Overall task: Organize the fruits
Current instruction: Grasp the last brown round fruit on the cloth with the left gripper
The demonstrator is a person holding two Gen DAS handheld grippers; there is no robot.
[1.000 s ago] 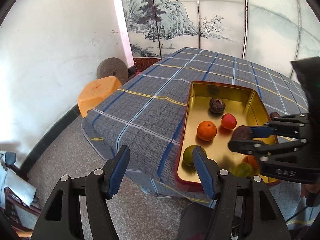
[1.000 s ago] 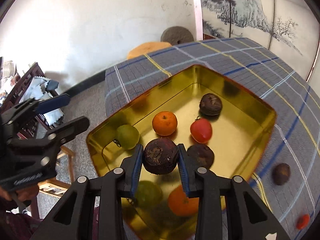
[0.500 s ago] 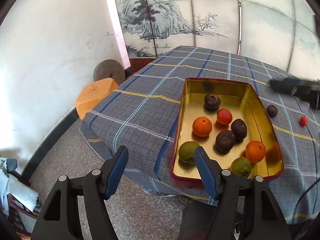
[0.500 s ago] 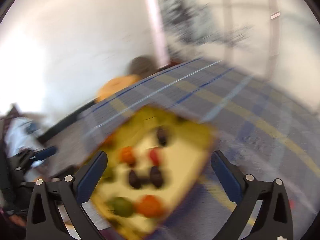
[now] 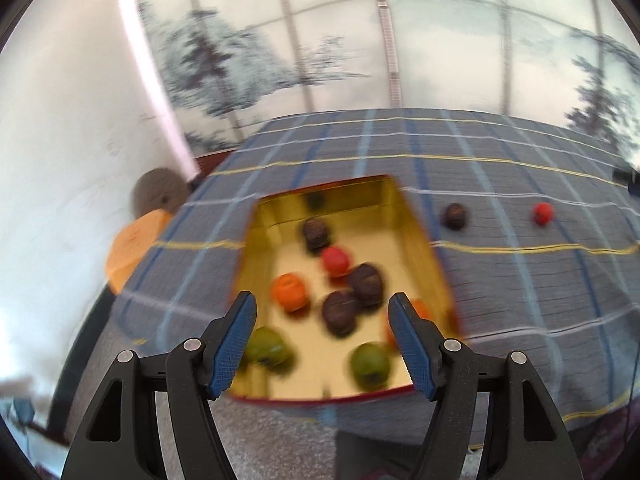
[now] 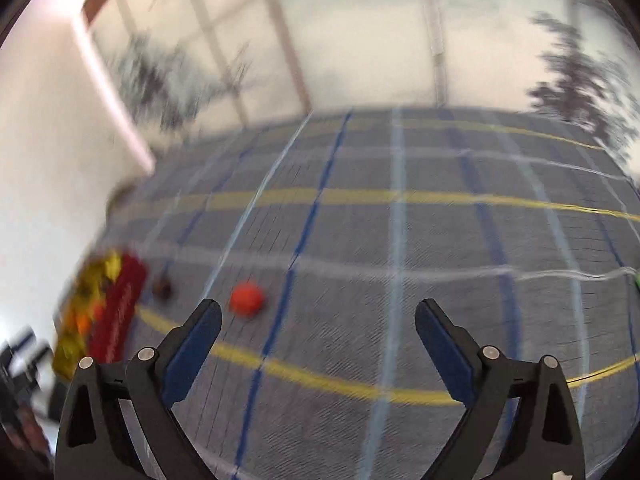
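Fruit waits in two places. Most sits in the gold tin (image 5: 424, 248) near the table's front edge. A small red fruit (image 6: 247, 299) and a dark fruit (image 6: 162, 288) lie on the checked cloth (image 6: 400, 280) beside it. The right gripper (image 6: 318, 326) is spread wide and empty, jaws closing a little; the red fruit lies ahead, just left of its left finger. The left gripper (image 5: 322, 328) hangs half open over the tin, empty. Everything is blurry, so fruit kinds are hard to tell.
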